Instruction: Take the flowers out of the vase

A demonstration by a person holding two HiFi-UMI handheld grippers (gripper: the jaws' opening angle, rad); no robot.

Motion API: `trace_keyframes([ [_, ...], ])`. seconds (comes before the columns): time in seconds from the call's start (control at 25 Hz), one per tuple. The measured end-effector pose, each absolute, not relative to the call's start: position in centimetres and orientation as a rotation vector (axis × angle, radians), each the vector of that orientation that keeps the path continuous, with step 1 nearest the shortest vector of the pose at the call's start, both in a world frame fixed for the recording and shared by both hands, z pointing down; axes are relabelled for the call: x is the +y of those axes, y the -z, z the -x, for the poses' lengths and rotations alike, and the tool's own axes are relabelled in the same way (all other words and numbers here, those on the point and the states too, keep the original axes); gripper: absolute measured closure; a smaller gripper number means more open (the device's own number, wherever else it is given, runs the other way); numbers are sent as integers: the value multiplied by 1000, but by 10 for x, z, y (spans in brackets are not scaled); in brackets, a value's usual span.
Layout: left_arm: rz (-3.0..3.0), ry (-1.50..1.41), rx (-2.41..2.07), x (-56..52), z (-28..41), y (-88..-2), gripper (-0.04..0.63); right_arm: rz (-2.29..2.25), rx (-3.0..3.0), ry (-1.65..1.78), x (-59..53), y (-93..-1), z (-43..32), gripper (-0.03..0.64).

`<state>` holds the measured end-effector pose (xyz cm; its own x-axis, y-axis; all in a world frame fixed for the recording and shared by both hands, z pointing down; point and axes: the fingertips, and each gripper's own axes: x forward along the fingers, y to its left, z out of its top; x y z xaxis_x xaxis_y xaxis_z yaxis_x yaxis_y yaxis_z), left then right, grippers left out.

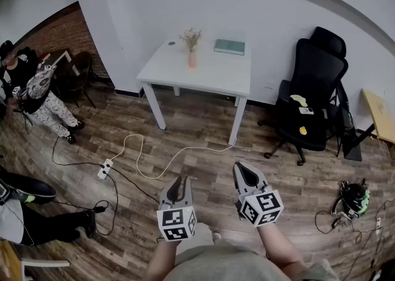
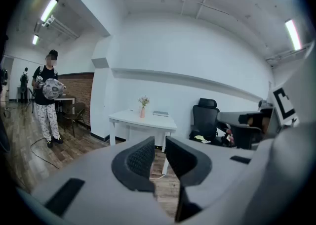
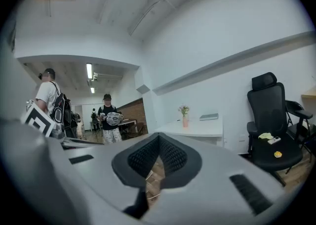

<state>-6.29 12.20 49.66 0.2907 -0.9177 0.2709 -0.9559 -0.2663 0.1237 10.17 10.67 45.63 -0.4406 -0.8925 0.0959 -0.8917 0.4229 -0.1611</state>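
Observation:
A small pink vase (image 1: 192, 59) with pale dried flowers (image 1: 191, 37) stands upright on a white table (image 1: 185, 79) against the far wall. Both grippers are far from it, over the wooden floor at the near edge of the head view. My left gripper (image 1: 181, 181) points toward the table with a narrow gap between its jaws and nothing in it. My right gripper (image 1: 244, 173) is shut on nothing. The left gripper (image 2: 159, 142) view shows the vase (image 2: 142, 113) small and distant. In the right gripper (image 3: 159, 137) view the vase (image 3: 185, 121) appears above the closed jaws.
A teal book (image 1: 229, 46) lies on the table right of the vase. A black office chair (image 1: 311, 88) stands to the right. A power strip (image 1: 105, 168) and white cable (image 1: 162, 157) cross the floor ahead. People (image 1: 37, 91) stand at the left.

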Motion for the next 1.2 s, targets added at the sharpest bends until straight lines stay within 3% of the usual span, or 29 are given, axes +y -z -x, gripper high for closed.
trace_keyframes([
  [0.48,-2260,-209,-1760,183,82,-494,546,1650,2691,291,179,-462,-95,617],
  [1.2,-2274,-144,-1762,189,73,-478,555,1597,2716,281,185,-456,-98,614],
])
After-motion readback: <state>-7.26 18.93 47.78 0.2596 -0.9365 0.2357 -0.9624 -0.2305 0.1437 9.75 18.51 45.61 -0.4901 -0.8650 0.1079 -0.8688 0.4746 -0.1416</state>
